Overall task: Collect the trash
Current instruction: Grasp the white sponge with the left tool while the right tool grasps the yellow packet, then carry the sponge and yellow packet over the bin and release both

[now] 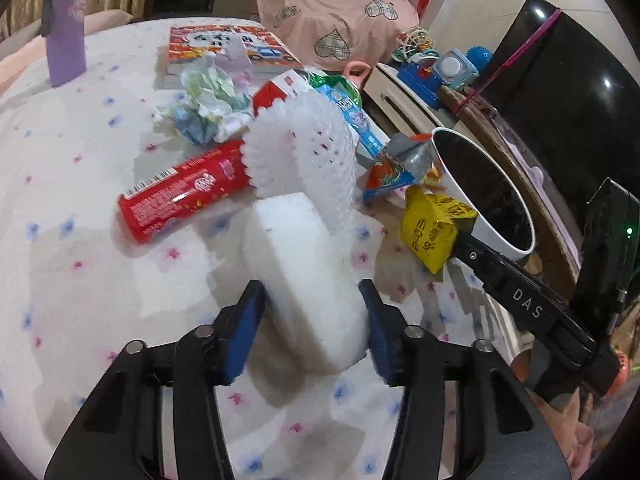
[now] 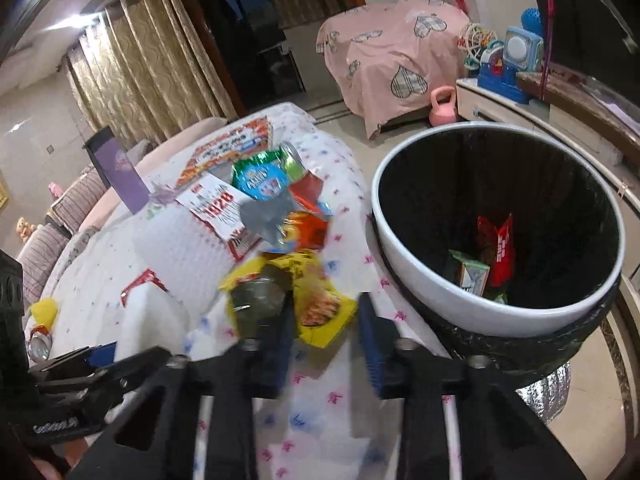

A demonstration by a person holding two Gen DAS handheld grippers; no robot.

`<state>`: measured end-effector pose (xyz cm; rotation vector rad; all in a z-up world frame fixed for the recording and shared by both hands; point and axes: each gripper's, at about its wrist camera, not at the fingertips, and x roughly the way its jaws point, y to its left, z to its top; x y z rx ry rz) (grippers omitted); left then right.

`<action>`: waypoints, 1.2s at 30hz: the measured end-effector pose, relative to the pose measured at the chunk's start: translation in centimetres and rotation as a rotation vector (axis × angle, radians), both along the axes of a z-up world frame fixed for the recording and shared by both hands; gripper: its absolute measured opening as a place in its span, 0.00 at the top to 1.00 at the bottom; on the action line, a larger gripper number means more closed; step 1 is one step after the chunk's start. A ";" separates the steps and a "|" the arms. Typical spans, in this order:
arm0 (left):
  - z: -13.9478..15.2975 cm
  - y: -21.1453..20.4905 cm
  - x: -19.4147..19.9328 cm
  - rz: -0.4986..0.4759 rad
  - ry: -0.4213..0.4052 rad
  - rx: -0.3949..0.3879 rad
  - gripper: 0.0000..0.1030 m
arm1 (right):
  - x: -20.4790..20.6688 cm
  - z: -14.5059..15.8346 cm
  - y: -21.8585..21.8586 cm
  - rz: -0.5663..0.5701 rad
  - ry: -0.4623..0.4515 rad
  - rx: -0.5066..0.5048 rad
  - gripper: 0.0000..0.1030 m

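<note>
Left tongs (image 1: 312,312): your blue pads bracketed the white foam block (image 1: 296,264) on the flowered cloth (image 1: 80,184), jaws spread, contact unclear. Right tongs (image 2: 324,344): released, jaws apart over a yellow wrapper (image 2: 320,312) lying near the table edge. Behind the block you had foam netting (image 1: 304,148), a red tube (image 1: 180,192), crumpled paper (image 1: 208,104) and a blue packet (image 1: 352,112). Beside the table stood the bin (image 2: 472,304), holding a red packet (image 2: 498,248) and a small carton (image 2: 472,274).
</note>
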<state>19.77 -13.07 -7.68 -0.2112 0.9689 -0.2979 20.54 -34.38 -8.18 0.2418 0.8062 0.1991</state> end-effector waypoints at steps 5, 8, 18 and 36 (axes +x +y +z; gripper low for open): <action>0.4 -0.3 -0.7 -0.018 -0.009 -0.011 0.64 | -1.0 0.4 -0.3 0.005 -0.019 -0.003 0.86; 0.8 -0.6 -1.4 -0.033 -0.016 -0.023 0.69 | -1.7 0.4 -0.6 0.004 -0.012 0.021 0.86; 3.1 -4.0 -3.1 -0.143 -0.059 -0.044 0.70 | -4.5 2.0 -3.0 -0.030 -0.032 0.062 0.86; 5.7 -10.9 0.1 -0.284 -0.094 -0.028 0.70 | -3.8 4.1 -9.7 -0.136 -0.046 0.065 0.86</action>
